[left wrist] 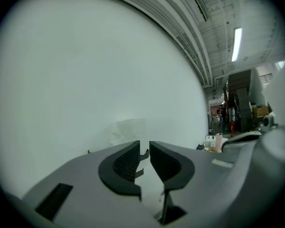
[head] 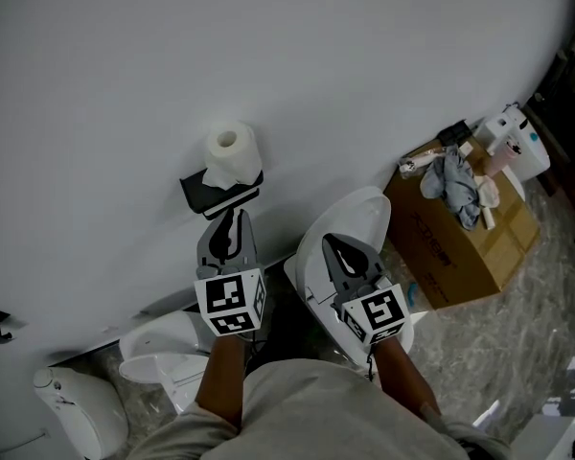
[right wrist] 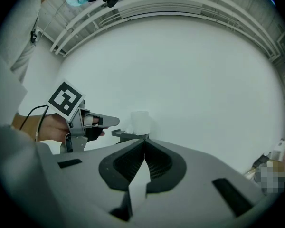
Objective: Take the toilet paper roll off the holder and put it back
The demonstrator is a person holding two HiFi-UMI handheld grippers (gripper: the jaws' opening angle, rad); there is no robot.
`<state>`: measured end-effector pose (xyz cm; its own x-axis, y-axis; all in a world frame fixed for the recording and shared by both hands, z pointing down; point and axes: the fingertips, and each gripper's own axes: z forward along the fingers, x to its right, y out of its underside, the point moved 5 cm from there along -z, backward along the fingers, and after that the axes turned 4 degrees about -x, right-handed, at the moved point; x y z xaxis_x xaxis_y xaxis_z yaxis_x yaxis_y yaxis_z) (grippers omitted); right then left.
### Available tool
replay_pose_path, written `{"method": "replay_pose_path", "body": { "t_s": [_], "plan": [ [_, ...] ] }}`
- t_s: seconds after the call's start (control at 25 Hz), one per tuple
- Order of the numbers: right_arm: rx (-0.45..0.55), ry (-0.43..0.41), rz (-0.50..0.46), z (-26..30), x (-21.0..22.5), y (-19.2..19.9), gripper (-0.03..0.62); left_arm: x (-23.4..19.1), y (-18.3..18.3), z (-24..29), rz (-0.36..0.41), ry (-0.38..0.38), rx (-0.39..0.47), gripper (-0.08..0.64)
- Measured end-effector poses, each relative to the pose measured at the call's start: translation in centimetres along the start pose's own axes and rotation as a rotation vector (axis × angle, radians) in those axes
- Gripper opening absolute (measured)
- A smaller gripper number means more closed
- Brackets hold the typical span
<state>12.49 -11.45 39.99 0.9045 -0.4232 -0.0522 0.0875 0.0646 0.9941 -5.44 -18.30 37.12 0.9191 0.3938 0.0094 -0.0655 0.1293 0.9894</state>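
A white toilet paper roll (head: 233, 151) stands upright on a black holder (head: 211, 192) fixed to the white wall. My left gripper (head: 232, 220) is just below the holder and points up at it; its jaws stand a narrow gap apart with nothing between them. In the left gripper view the roll (left wrist: 129, 129) shows beyond the left gripper (left wrist: 144, 148). My right gripper (head: 350, 257) hangs lower and to the right, shut and empty. In the right gripper view, the roll (right wrist: 140, 121), the holder (right wrist: 128, 135) and the left gripper (right wrist: 107, 121) lie ahead of the right gripper (right wrist: 144, 144).
A white toilet-like fixture (head: 364, 214) sits under the right gripper. A cardboard box (head: 460, 247) with a grey cloth (head: 455, 185) on it stands at the right, next to a white jug (head: 517, 142). White containers (head: 81, 405) are at the lower left.
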Motion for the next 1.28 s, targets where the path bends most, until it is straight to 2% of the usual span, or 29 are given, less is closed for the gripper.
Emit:
{"method": "replay_pose_path", "body": {
  "t_s": [0.32,0.64,0.88,1.28],
  "plan": [
    [-0.025,-0.026,-0.022,2.0,0.4,0.2,0.005,-1.6,0.5,2.2,-0.037,-0.031,-0.032,0.069],
    [-0.038,-0.029,-0.035,3.4,1.3,-0.3,0.005,-2.1,-0.2,4.5,-0.045,-0.026,-0.058,0.143],
    [-0.045,-0.021,-0.030,4.4,2.3,-0.5,0.005,-2.6,-0.5,6.4,-0.062,-0.037,-0.083,0.227],
    [-0.053,-0.013,-0.010,6.6,3.5,-0.3,0.005,-3.0,-0.8,9.2,-0.063,0.002,-0.143,0.309]
  ]
}}
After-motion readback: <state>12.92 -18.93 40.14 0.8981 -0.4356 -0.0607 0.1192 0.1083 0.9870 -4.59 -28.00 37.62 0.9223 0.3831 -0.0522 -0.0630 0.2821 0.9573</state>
